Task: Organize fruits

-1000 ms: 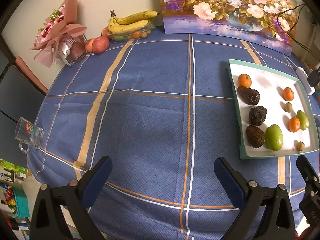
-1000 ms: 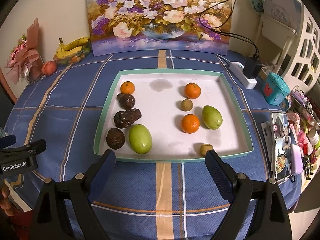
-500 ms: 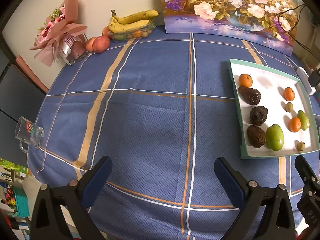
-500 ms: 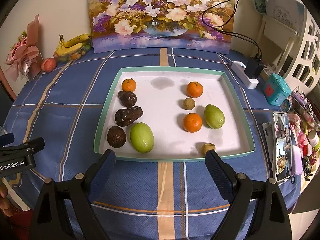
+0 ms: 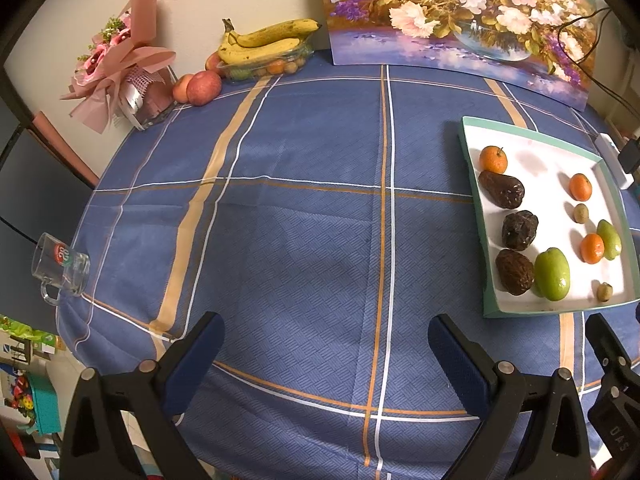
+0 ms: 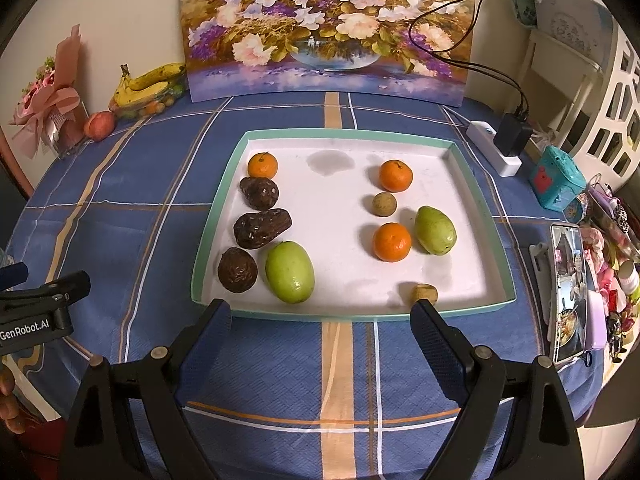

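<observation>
A white tray with a green rim [image 6: 472,168] [image 5: 472,184] lies on the blue checked cloth. It holds three oranges [image 6: 262,165], three dark brown fruits [image 6: 262,228], two green mangoes [image 6: 289,271] [image 6: 435,230] and two small brown fruits [image 6: 384,204]. My right gripper [image 6: 321,332] is open and empty just before the tray's near rim. My left gripper [image 5: 325,344] is open and empty over bare cloth, left of the tray.
Bananas in a clear tub [image 5: 264,46], two apples [image 5: 203,87] and a pink bouquet [image 5: 120,68] stand at the back left. A glass mug [image 5: 60,268] sits at the left edge. A flower painting [image 6: 324,28], a power strip [image 6: 494,148] and a phone [image 6: 568,292] are at the back and right.
The right gripper has drawn slightly closer to the tray. The left gripper has barely shifted. Both stay open.
</observation>
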`<control>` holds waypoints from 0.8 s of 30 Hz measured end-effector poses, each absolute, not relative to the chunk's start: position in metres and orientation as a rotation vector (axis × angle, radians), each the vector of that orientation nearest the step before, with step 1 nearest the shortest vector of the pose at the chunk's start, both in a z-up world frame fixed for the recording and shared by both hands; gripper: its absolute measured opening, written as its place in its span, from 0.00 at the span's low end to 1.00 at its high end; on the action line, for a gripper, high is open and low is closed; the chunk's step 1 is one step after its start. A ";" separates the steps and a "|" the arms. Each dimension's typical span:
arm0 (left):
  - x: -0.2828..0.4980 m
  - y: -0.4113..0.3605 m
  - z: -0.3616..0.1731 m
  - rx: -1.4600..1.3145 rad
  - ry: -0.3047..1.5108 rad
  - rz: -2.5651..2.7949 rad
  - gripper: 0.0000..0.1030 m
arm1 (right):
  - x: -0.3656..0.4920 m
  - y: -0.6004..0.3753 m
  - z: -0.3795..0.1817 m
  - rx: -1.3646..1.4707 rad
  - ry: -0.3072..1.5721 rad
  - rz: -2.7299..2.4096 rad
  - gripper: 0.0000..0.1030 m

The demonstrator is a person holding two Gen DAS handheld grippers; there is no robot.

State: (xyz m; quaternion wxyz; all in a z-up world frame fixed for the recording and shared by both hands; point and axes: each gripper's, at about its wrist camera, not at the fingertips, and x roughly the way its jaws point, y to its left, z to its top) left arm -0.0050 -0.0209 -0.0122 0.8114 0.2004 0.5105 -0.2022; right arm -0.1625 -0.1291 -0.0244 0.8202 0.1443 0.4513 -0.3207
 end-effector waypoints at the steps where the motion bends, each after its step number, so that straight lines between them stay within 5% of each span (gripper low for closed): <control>1: -0.005 -0.021 -0.012 0.428 1.091 -0.431 1.00 | -0.163 -0.129 -0.025 0.307 0.961 -0.683 0.89; 24: -0.002 -0.016 -0.014 0.440 1.099 -0.393 1.00 | -0.163 -0.130 -0.026 0.310 0.968 -0.685 0.89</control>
